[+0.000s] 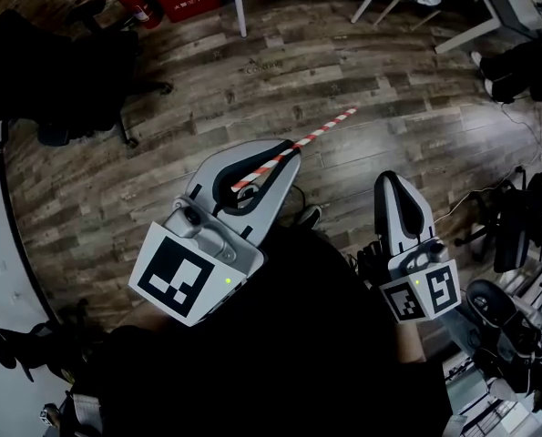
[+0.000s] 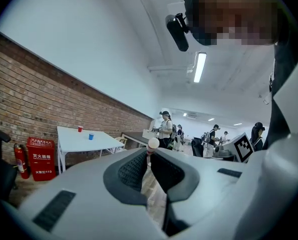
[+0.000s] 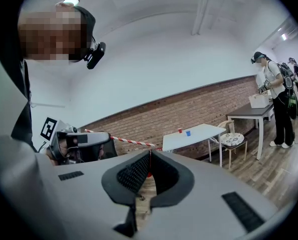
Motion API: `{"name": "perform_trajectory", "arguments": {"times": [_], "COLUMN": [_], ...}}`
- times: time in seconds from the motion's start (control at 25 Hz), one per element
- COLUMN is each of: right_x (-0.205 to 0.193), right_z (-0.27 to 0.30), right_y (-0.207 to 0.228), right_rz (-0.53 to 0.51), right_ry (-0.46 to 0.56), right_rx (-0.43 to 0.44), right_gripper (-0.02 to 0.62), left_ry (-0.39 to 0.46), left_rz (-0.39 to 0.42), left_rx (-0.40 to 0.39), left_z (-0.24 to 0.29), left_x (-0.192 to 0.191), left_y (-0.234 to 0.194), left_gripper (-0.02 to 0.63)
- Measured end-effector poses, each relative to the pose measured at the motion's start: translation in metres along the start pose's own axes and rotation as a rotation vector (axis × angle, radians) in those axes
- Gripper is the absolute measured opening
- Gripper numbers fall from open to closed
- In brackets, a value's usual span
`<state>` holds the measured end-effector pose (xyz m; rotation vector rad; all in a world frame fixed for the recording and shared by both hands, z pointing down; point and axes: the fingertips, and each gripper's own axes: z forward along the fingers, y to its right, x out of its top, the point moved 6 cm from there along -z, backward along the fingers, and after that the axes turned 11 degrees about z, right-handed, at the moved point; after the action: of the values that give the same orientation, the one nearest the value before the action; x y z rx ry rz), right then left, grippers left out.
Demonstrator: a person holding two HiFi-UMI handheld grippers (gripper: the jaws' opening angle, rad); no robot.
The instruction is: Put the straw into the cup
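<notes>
1. The left gripper (image 1: 284, 157) has its jaws pressed nearly together on the red-and-white striped straw (image 1: 321, 133). The straw runs along the jaws and juts out well past their tips. That free length looks meant to be steered into a cup mouth.
2. The right gripper (image 1: 391, 178) is beside the left jaws and apart from them. Its jaws are closed together with nothing between them. It looks idle, clear of the straw.
3. Under both sets of jaws is only wooden floor (image 1: 389, 80), with no cup near.
4. Far ahead of the jaws, a white counter (image 2: 83, 141) by the brick wall (image 2: 38, 104) carries a red cup (image 2: 80, 129) and a blue cup (image 2: 91, 136) close together. The straw is well apart from them, so I judge it must first be carried there.
</notes>
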<state>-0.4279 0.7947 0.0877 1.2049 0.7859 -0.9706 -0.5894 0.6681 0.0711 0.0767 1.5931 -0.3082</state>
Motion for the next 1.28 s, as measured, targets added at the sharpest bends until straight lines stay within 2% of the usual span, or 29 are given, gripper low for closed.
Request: {"name": "perform_trajectory", "arguments": {"times": [0.28,0.48,0.72,0.96,1.28], "right_x": [-0.031,-0.049,-0.047,-0.027,0.031], "right_z": [0.024,0.044,0.054,0.059,0.075], "right_y": [-0.03,-0.041,-0.037,0.001,0.084], "right_rz": [-0.002,-0.02,-0.012,0.014,0.037], "right_ry": [-0.068,-0.102,-0.108,-0.081,-0.049], "right_rx": [-0.048,-0.068,-0.078,-0.057,0.055], "right_gripper": [0.028,0.028,0.028,0.028,0.028], "left_ry": [-0.014,-0.041,-0.062,-0.071,-0.082], "left_rz": [-0.076,-0.059,-0.069,-0.038,0.029], "left_rx": [-0.024,-0.041,-0.045,-0.017,0.078], "left_z": [-0.03,-0.04,-0.031,0.008,0.091], "left_x": [-0.024,-0.042,-0.043,-0.036,-0.014], "left_y": [-0.039,-0.06,-0.069,-0.064,-0.039], "left_gripper": [0.038,0.038,0.038,0.038,0.038]}}
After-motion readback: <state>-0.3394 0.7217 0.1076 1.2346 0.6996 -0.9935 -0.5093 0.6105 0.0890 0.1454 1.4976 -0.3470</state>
